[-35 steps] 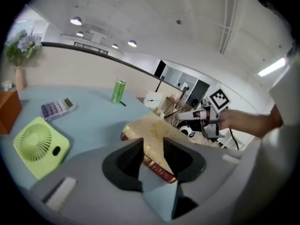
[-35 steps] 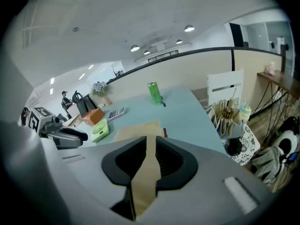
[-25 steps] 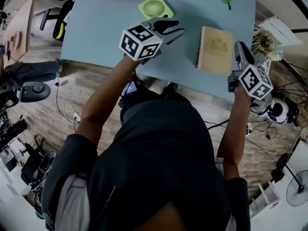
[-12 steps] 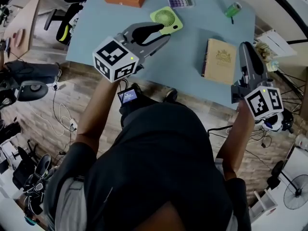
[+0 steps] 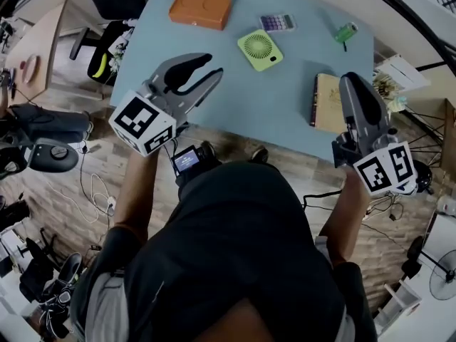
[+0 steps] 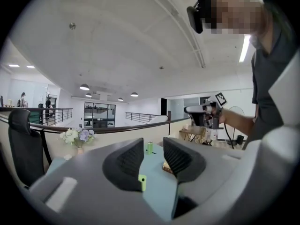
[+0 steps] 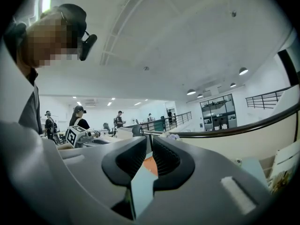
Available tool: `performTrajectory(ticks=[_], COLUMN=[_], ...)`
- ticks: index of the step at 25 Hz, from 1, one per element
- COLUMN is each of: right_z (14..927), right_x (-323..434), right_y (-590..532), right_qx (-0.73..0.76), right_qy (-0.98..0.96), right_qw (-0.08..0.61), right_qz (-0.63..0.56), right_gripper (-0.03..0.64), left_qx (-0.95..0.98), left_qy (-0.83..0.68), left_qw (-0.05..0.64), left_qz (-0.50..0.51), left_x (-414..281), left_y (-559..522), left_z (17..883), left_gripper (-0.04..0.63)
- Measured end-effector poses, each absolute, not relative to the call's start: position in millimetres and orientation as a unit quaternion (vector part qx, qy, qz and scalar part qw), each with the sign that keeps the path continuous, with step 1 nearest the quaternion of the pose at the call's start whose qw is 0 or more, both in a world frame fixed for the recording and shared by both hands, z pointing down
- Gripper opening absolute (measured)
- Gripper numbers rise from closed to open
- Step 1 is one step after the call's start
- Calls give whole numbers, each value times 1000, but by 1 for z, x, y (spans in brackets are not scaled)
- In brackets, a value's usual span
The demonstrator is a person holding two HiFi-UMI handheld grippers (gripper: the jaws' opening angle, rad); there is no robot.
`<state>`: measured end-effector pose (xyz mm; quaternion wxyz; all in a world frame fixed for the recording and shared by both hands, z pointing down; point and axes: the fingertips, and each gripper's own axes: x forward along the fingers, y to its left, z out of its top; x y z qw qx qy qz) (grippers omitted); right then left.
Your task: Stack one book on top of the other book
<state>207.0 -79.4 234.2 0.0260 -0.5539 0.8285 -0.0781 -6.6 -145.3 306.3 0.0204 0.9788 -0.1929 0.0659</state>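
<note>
Books: two lie flat on the blue table (image 5: 235, 98), well apart and neither on the other, so no stack stands at this moment.
Orange book (image 5: 201, 10): at the far left of the table, clear of everything else.
Tan book (image 5: 324, 102): close to the near right edge, with its right part hidden behind the right gripper.
Left gripper (image 5: 212, 65): jaws spread and nothing between them. Only table top shows through the gap, and it hangs over the near left of the table.
Right gripper (image 5: 353, 80): jaws drawn close with a slim gap left, and empty. In the head view it sits over the tan book (how high above it cannot be judged).
Table edge: the tan book lies so near it that a jaw coming in from the far side could shove the book off before it gets a hold.
Flat covers: either book gives the jaws only a thin edge to bite. A bite on the cover alone would likely let the pages sag open, or let the book swing and slip out.
Green fan (image 5: 260, 50): it lies between the two books, as does the calculator (image 5: 276, 22). A book carried low across the table could knock either one.
Landing: a book set down skewed or half off the lower one may slide away once the jaws part.
</note>
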Motion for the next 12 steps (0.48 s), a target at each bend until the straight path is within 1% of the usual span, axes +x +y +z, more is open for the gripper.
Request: performTrajectory(ticks=[7,12], right_z=[226,215], right_x=[166,147], right_y=[-84,-78], right_qx=[-562,-572], right_qy=[824,818], right_qw=[26,23], right_qz=[-68,-57], right_gripper=[43,43], left_qx=[976,976], left_qy=[-210,-213], left_qw=[13,14], left_qz=[49,40], left_x=[-66,-94], left_y=[-154,-152], left_z=[298,299], left_gripper=[186,186])
